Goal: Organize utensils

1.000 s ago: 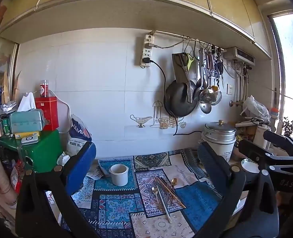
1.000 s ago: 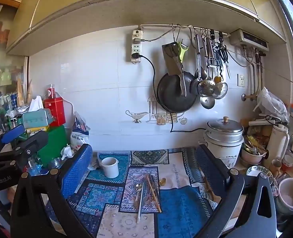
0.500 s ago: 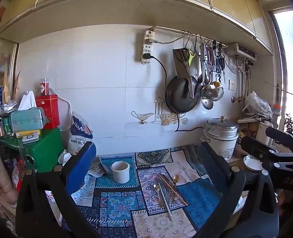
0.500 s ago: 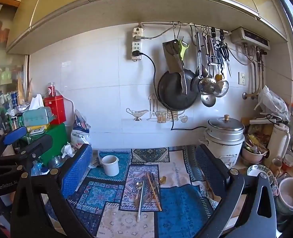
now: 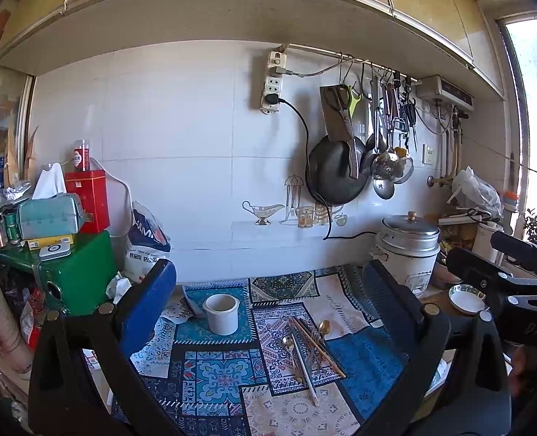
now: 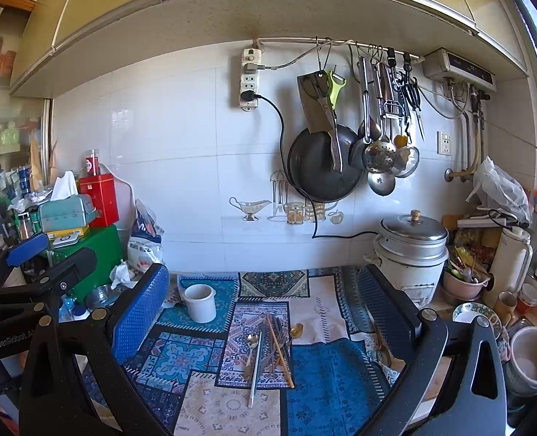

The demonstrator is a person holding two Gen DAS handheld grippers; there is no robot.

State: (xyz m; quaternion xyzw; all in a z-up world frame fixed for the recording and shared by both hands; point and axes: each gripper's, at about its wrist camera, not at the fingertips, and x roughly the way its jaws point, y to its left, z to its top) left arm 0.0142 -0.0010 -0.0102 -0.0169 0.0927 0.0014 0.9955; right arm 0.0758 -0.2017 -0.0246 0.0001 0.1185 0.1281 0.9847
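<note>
Both claws hang above the desk with jaws spread wide, nothing held: left claw (image 5: 268,290), right claw (image 6: 265,290). The utensils (image 6: 268,348) lie in a loose pile on the patterned cloth (image 6: 326,381), chopsticks, gold spoons and a long white-handled piece all crossing each other. The white ceramic cup (image 6: 200,302) stands upright and apart from them, further back to the left. A rice cooker (image 6: 412,254) sits at the right by the tiled wall

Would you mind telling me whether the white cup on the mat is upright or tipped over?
Upright: the white cup stands on its base on the patterned mat, round mouth facing up.
</note>
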